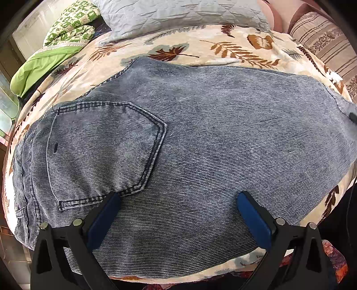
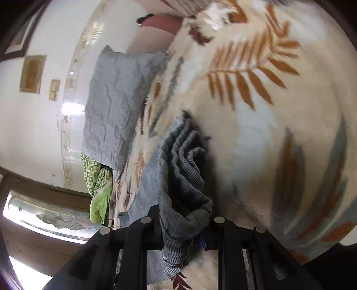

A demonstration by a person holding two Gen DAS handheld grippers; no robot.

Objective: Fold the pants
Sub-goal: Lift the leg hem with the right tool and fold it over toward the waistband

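Observation:
The blue-grey denim pants (image 1: 189,138) lie flat on the leaf-print blanket (image 1: 223,44), waistband at the left, back pocket (image 1: 104,151) facing up. My left gripper (image 1: 178,200) hovers over the near part of the pants, its blue-padded fingers (image 1: 252,218) wide apart and empty. My right gripper (image 2: 183,227) is shut on a bunched fold of the pants' fabric (image 2: 183,174), held above the blanket (image 2: 256,133); its pads are hidden by the cloth.
A grey quilted pillow (image 1: 178,13) lies at the head of the bed, also in the right wrist view (image 2: 116,107). A green patterned quilt (image 1: 67,29) is heaped at the far left. A striped pillow (image 1: 323,42) sits far right. A white wall (image 2: 44,133) is behind.

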